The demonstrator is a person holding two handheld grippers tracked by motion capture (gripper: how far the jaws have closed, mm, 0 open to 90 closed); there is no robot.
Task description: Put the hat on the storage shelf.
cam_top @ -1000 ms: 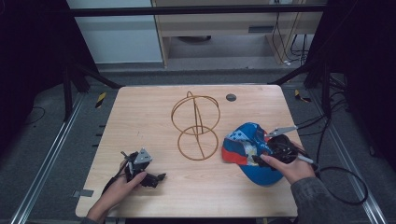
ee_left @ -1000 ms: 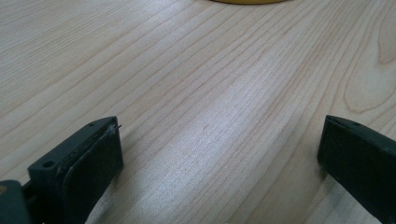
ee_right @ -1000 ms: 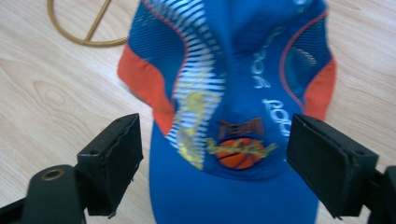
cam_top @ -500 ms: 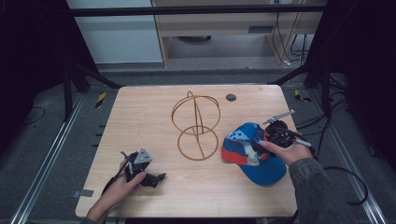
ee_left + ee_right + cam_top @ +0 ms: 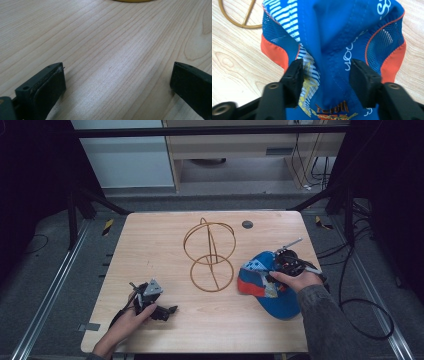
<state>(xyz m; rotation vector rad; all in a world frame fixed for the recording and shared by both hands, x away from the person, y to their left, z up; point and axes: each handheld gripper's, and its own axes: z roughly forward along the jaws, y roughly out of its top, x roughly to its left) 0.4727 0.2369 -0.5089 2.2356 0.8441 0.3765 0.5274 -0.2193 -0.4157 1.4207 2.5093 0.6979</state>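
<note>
A blue cap point(image 5: 272, 297) with orange trim and mesh panels lies on the right of the wooden table point(image 5: 160, 245). My right gripper point(image 5: 278, 268) hovers over its far part, held by a hand. In the right gripper view the gripper point(image 5: 327, 75) is open, its black fingers point(image 5: 293, 75) either side of the cap's blue crown point(image 5: 332, 37). A gold wire stand point(image 5: 210, 257) of rings stands mid-table. My left gripper point(image 5: 169, 311) rests near the front left edge. In its own view it point(image 5: 117, 82) is open wide over bare wood.
A small dark round disc point(image 5: 247, 224) sits in the table near its far edge. The gold ring's rim point(image 5: 132, 0) shows at the top of the left gripper view. Cables point(image 5: 360, 310) trail off the table's right side. Metal frame rails flank the table.
My right hand and gripper have moved away from the person, from the cap's near right side to over its far part. The left gripper has stayed put.
</note>
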